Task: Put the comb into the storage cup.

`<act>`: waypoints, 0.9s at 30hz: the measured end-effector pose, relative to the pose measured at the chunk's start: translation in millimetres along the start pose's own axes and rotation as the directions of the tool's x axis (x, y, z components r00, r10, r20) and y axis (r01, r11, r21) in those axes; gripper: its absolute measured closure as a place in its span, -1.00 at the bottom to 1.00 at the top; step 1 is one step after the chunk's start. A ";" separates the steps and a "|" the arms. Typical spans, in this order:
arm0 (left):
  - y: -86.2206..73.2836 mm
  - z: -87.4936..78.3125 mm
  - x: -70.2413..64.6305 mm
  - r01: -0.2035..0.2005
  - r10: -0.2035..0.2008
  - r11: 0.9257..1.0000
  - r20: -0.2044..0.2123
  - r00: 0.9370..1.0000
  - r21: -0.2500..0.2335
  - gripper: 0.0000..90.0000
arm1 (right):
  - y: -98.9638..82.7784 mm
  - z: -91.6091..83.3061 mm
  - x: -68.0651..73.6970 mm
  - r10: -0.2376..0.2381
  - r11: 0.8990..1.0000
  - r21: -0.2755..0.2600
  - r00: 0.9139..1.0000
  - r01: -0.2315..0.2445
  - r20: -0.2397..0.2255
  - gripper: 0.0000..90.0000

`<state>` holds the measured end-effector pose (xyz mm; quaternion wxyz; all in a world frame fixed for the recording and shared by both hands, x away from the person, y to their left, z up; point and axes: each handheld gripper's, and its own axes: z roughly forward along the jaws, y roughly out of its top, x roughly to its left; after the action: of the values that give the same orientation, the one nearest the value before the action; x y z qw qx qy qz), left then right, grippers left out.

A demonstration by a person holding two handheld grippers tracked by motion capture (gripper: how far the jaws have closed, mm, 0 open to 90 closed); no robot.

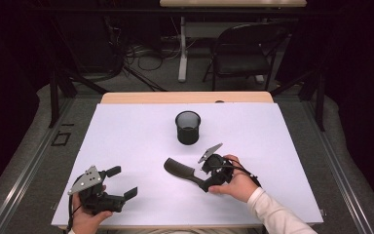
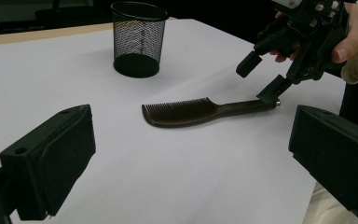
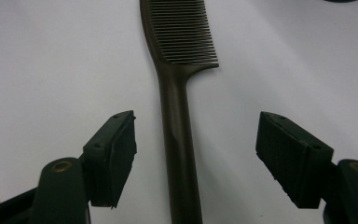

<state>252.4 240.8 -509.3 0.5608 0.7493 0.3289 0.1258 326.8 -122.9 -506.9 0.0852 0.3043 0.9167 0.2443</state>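
Comb flat on table, mesh cup upright behind it, well apart.

We saw a dark brown comb with fine, close-set teeth lying on a plain white sheet. The sheet covered a table whose light wood edge showed along the far side. A black cup stood on the sheet, its wall a fine wire mesh and its base solid black. Both grippers, the left and the right, were matte black, and each carried a grey plate. The sleeve at the right hand was white, and the chair beyond the table was black.
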 end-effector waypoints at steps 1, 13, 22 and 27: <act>0.0 0.0 0.0 0.001 -0.001 1.000 -0.001 1.000 -0.001 -0.99 | 0.5 0.0 0.1 0.003 1.000 0.003 1.000 -0.003 0.000 -0.36; -0.3 -0.2 1.2 0.012 -0.012 1.000 0.004 1.000 -0.001 -0.98 | 5.4 1.0 -1.5 -0.007 1.000 0.030 1.000 0.006 0.012 -0.26; -0.6 -0.2 1.4 0.012 -0.012 1.000 -0.001 1.000 0.002 -0.97 | 7.6 4.6 -4.1 -0.019 0.999 0.046 1.000 0.018 0.015 -0.14; -1.0 0.2 2.3 0.019 -0.019 1.000 0.003 1.000 -0.001 -0.97 | 8.5 5.9 -3.1 -0.035 0.998 0.062 0.999 0.034 0.011 -0.11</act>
<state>253.9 242.3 -510.7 0.5630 0.7460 0.3351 0.1195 335.5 -116.5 -507.7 0.0857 0.2925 0.9284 0.2126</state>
